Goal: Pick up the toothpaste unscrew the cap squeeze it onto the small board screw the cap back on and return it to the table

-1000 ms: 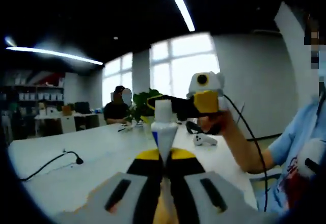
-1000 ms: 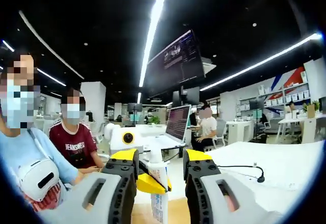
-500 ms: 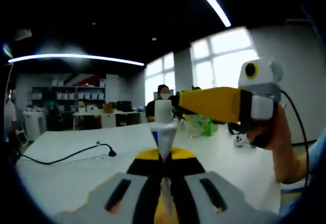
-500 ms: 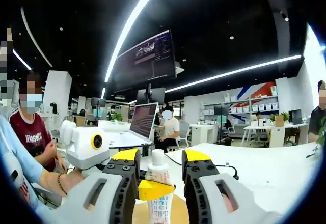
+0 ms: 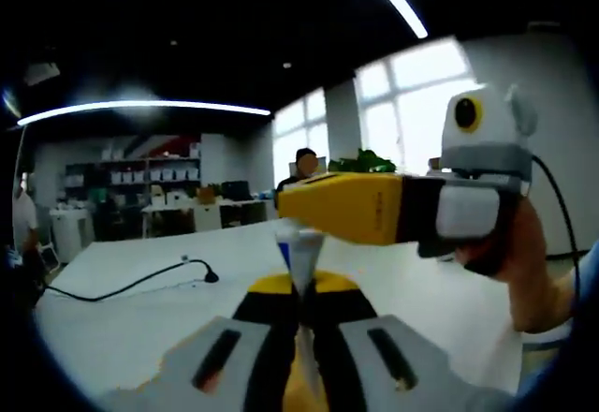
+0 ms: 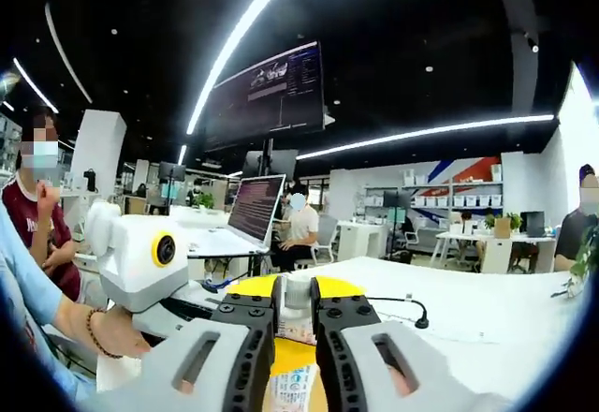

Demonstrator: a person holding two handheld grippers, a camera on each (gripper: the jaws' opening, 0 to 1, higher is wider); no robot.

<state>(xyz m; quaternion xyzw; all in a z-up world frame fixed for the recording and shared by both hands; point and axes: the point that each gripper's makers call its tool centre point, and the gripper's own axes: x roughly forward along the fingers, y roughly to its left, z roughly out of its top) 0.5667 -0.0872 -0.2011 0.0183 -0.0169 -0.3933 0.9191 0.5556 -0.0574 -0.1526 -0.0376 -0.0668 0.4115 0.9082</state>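
The toothpaste tube (image 5: 298, 255) stands upright, its flat end pinched in my left gripper (image 5: 299, 290), which is shut on it. My right gripper (image 5: 344, 208) reaches in from the right with its yellow jaws over the tube's top, hiding the cap. In the right gripper view, my right gripper (image 6: 296, 303) is shut on the white cap (image 6: 297, 287), and the printed tube body (image 6: 292, 386) hangs below between the jaws. The left gripper's white body (image 6: 140, 260) and the hand holding it (image 6: 105, 330) sit at the left.
A white table (image 5: 122, 328) spreads below, with a black cable and small microphone (image 5: 201, 274) on it. An open laptop (image 6: 253, 211) stands on a desk behind, a big screen (image 6: 267, 94) hangs overhead, and people sit around at other desks.
My right gripper's jaws, open on either side of the cap before, have shut on it. In the left gripper view the yellow jaws slid left and now cover the cap.
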